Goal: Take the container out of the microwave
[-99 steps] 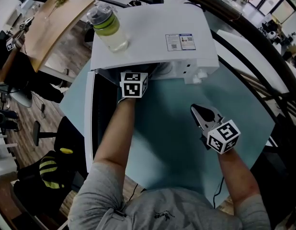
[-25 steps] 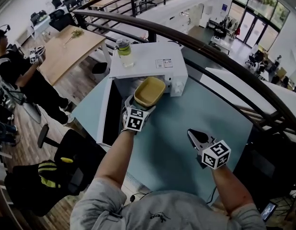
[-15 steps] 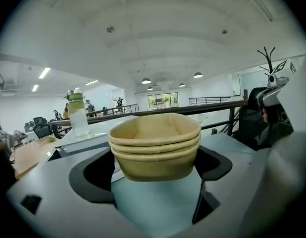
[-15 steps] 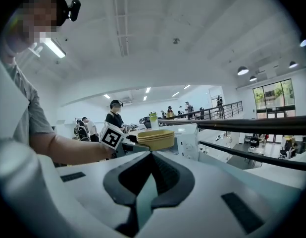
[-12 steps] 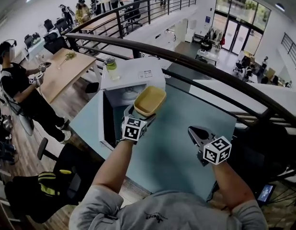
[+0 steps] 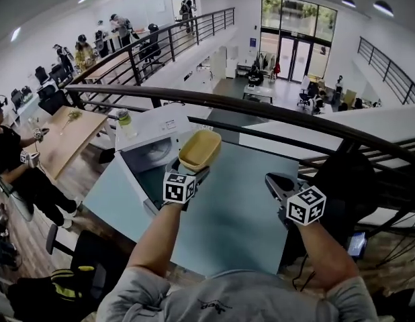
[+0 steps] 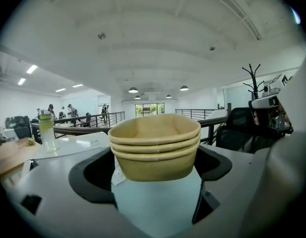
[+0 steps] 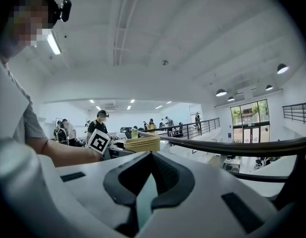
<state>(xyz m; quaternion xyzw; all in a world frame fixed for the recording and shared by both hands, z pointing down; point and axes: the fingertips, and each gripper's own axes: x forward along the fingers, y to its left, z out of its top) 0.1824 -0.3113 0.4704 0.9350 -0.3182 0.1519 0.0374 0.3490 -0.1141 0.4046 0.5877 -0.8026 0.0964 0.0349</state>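
Note:
A tan, ribbed container (image 6: 199, 149) hangs in the air over the teal table (image 6: 227, 227), just right of the white microwave (image 6: 154, 134). My left gripper (image 6: 191, 171) is shut on the container's near rim. In the left gripper view the container (image 7: 155, 148) fills the space between the two black jaws of the left gripper (image 7: 155, 175). The microwave door (image 6: 139, 183) hangs open toward me. My right gripper (image 6: 278, 185) hovers over the table's right side, shut and holding nothing. In the right gripper view its own jaws (image 8: 143, 195) meet, and the container (image 8: 142, 144) shows far off.
A clear bottle with a green band (image 6: 126, 123) stands on top of the microwave. A dark curved railing (image 6: 274, 115) runs behind the table. A person in black (image 6: 9, 163) stands by a wooden desk (image 6: 66, 136) at the left. A black chair (image 6: 342, 180) is at the right.
The container has come out of the microwave's mouth and moved right and toward me in the left gripper. The head view has tilted up. The right gripper has barely moved.

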